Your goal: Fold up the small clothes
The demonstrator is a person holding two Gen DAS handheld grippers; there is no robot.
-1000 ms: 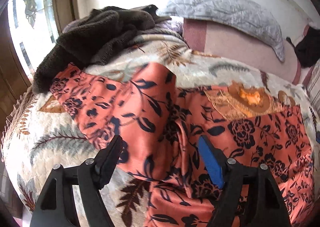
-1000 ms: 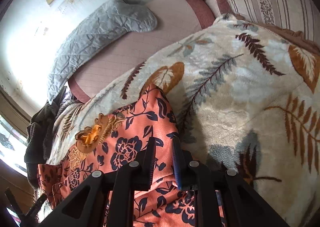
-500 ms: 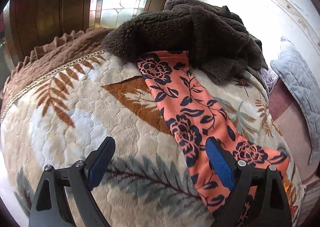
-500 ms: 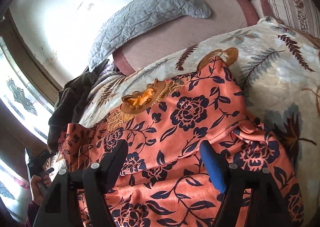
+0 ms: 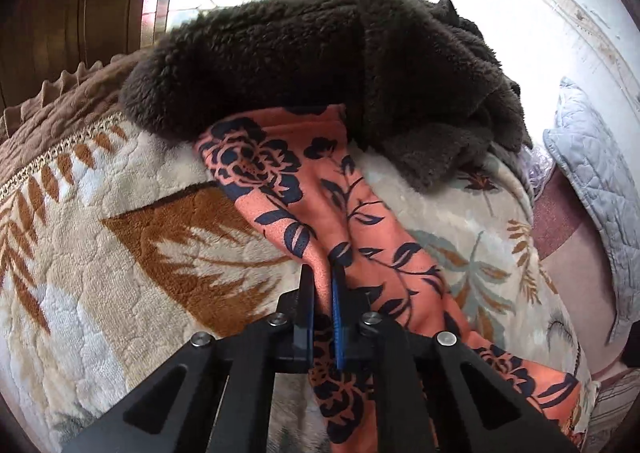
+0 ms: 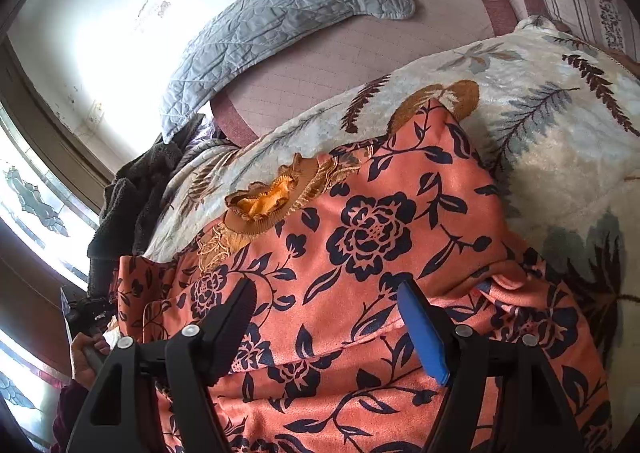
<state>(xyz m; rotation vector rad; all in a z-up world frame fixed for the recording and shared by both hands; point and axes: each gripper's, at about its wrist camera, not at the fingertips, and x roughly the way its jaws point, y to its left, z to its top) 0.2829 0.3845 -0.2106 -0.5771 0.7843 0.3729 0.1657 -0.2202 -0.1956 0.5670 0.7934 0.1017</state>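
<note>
The left gripper [image 5: 322, 281] pinches the orange sleeve [image 5: 304, 189] (right gripper [image 6: 328, 317] gapes apart), so pulling might drag the fuzzy brown blanket [image 5: 320, 65] along.

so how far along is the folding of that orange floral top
Early. Nothing looks folded: the orange floral top lies spread on the leaf-pattern blanket, collar showing. In hand: the left gripper is shut on a pinch of its sleeve, whose end reaches the dark fleece pile. The right gripper hovers open over the body. Left: fold in the sleeves, then the body.
</note>
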